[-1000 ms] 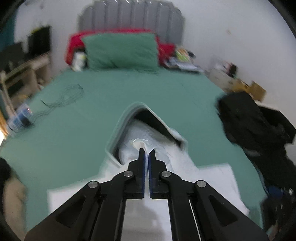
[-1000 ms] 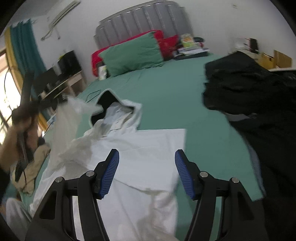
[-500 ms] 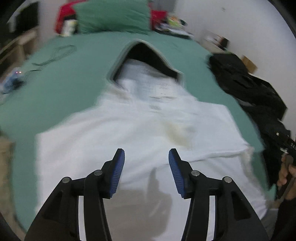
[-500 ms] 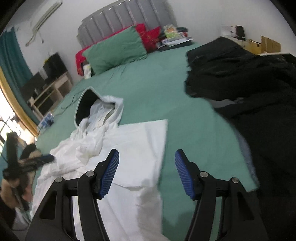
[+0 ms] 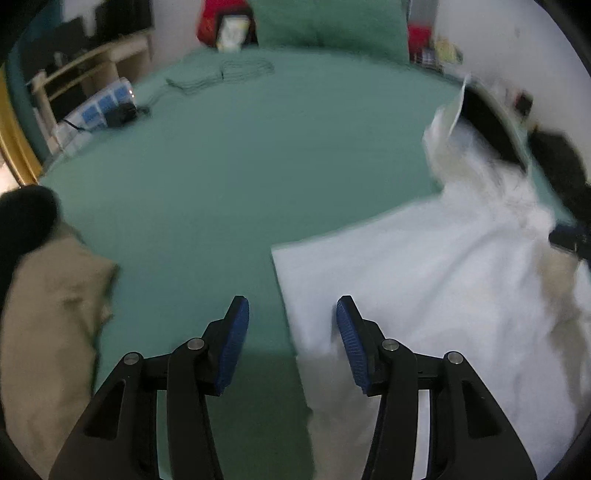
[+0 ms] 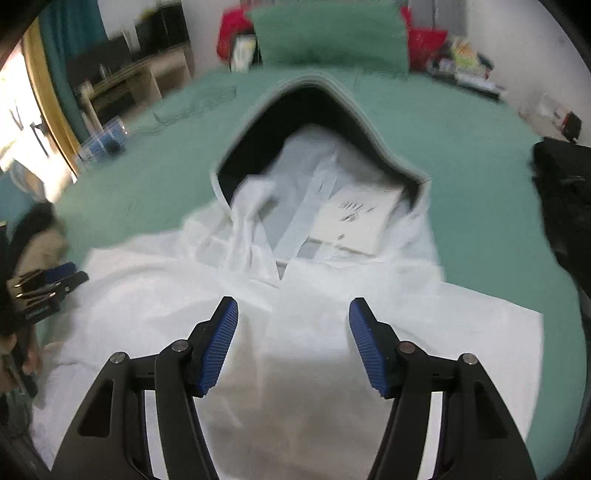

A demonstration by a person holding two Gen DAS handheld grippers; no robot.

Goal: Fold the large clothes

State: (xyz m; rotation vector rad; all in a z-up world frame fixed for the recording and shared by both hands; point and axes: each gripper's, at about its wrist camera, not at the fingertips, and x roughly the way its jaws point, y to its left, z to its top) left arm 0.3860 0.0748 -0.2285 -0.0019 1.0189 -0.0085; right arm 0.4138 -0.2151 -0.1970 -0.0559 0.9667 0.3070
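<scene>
A large white hooded garment point(image 6: 332, 317) lies spread on the green bed point(image 6: 461, 129), its dark-lined hood point(image 6: 314, 110) pointing at the pillows. My right gripper point(image 6: 293, 343) is open and empty, hovering over the garment's chest below the hood. My left gripper point(image 5: 291, 343) is open and empty at the garment's left edge point(image 5: 424, 280), one finger over bare green sheet point(image 5: 221, 166), the other over white cloth. The left gripper also shows at the left edge of the right wrist view point(image 6: 44, 284).
A beige garment point(image 5: 44, 314) lies at the bed's left side. Black clothes point(image 6: 565, 192) are piled on the right. A green pillow point(image 6: 328, 33) and red cushions sit at the headboard. A cable point(image 5: 221, 74) lies on the sheet; shelves point(image 6: 122, 81) stand left.
My left gripper let go of the cloth, opened, and swung left to the garment's left edge. My right gripper moved left, from the right side to over the garment's middle.
</scene>
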